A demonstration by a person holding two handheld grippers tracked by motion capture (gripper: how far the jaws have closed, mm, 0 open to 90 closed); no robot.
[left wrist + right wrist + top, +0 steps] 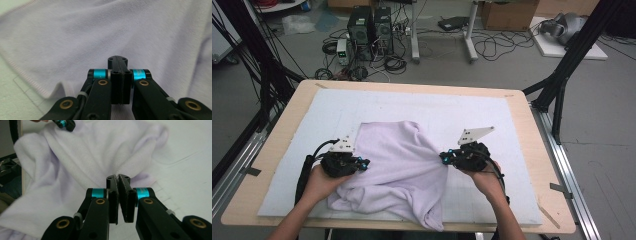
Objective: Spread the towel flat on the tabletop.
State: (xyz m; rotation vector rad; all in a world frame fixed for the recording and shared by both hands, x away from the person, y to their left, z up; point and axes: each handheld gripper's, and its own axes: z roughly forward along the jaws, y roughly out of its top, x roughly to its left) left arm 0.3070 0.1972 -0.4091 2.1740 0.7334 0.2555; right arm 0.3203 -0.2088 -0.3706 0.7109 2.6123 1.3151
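Note:
A lavender towel (402,165) lies rumpled on the white mat (462,110), and its near corner hangs over the mat's front edge. My left gripper (363,163) is at the towel's left edge. In the left gripper view its jaws (117,59) are pressed together with the tips in the cloth (100,30). My right gripper (443,159) is at the towel's right side. It is shut on a gathered pinch of cloth (117,177), and folds of the towel (82,162) fan out from its tips. The left gripper (65,124) shows at the top of the right gripper view.
The mat covers most of a wooden table (537,165). Beyond the far edge, computer towers (369,25), loose cables and a cardboard box (509,12) are on the floor. Black frame legs (562,75) rise at both sides of the table.

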